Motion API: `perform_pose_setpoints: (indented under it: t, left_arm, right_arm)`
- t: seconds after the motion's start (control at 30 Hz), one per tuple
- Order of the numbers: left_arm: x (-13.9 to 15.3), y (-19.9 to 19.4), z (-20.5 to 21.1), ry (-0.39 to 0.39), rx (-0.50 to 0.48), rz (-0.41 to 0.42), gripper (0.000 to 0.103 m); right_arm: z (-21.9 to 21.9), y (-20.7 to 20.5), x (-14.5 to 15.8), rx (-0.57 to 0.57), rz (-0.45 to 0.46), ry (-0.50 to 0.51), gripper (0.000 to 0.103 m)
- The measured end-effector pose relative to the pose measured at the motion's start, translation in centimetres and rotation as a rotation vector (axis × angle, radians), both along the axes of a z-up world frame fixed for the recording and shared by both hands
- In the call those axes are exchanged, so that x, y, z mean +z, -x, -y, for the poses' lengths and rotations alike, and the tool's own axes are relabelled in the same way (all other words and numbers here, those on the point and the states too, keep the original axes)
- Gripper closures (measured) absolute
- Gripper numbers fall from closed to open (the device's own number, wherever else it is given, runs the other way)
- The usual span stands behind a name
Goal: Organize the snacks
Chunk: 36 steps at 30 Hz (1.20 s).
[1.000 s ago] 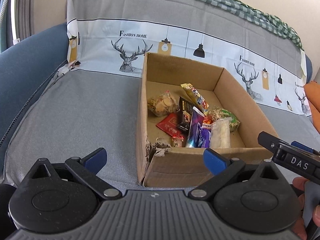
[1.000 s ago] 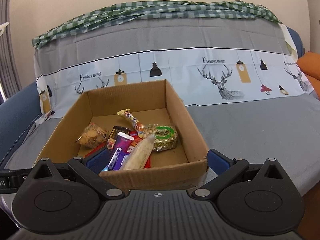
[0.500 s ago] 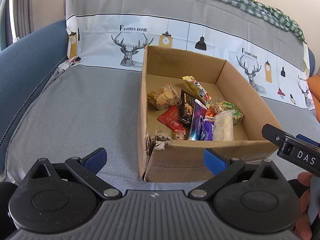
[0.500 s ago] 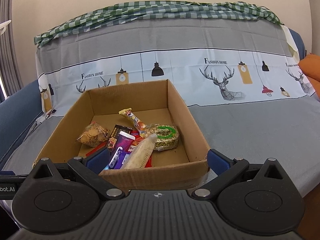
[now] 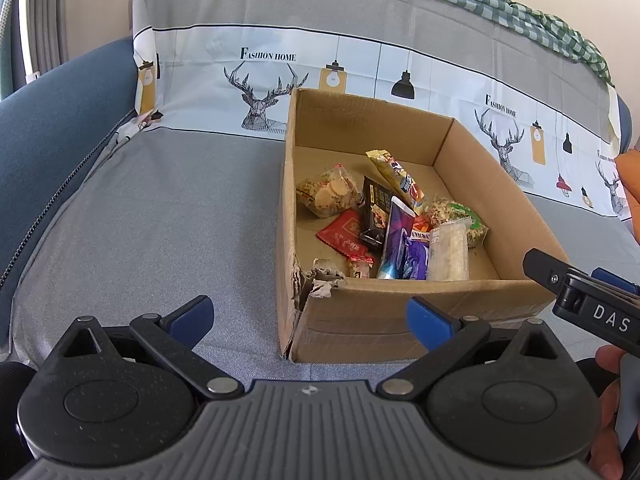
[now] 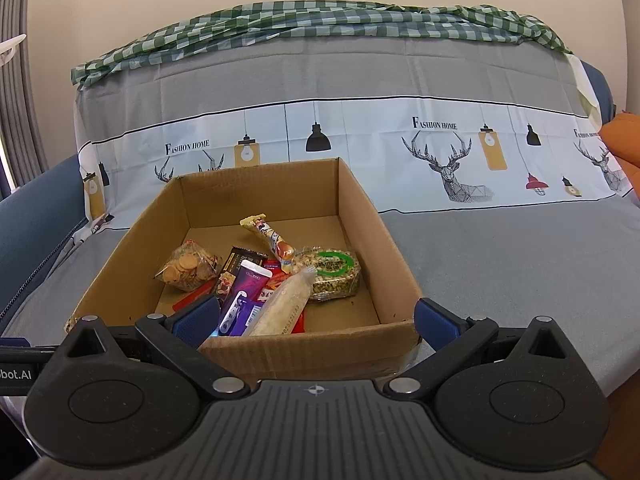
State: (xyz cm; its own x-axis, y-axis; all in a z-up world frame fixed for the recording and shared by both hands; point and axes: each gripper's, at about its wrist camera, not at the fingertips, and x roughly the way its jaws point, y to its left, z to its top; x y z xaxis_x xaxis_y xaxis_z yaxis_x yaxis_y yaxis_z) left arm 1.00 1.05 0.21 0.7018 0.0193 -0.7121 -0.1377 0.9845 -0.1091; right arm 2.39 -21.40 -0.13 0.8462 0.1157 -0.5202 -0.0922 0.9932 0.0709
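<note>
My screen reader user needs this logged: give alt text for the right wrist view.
An open cardboard box of mixed snack packets sits on a grey sofa cover, just beyond the open, empty right tool. A bag of round crackers lies at its left.

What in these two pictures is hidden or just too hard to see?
- Left wrist view: the right gripper is cut off by the right edge.
- Both views: the snacks under the purple packet are covered by the pile.
- Both views: print on the wrappers is too small to read.
- Right wrist view: the cardboard box front wall is partly hidden behind the fingers.
</note>
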Motion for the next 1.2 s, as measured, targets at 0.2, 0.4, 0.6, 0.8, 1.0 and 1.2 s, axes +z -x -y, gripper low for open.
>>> perform_pose_setpoints:
  t: [0.2,0.4,0.6,0.8,1.0,1.2]
  left_arm:
    - [-0.03,0.04,-0.01,-0.002,-0.001,0.001,0.001]
    - [-0.09,0.02,0.03,-0.005,-0.005,0.01,0.001]
    - [0.04,0.08,0.51,-0.02,-0.019,0.025,0.001]
    - [-0.06,0.0,0.63,-0.022,-0.026,0.032,0.001]
    - [-0.18,0.02,0.73,-0.026,-0.032,0.039,0.001]
    - [-0.36,-0.12,0.95,-0.035,-0.041,0.045,0.001]
  right_arm:
    - [-0.12,-0.01,-0.21,0.005,0.0,0.007,0.001]
    - [-0.19,0.02,-0.19,0.004,0.0,0.007,0.001]
    - [-0.16,-0.03,-0.31,0.009,0.0,0.012,0.001]
    - [-0.13,-0.02,-0.26,0.012,0.002,0.015,0.001]
    - [-0.21,0.0,-0.2,0.015,0.003,0.019,0.001]
    - [-0.62,-0.01,-0.1,0.027,0.008,0.04,0.001]
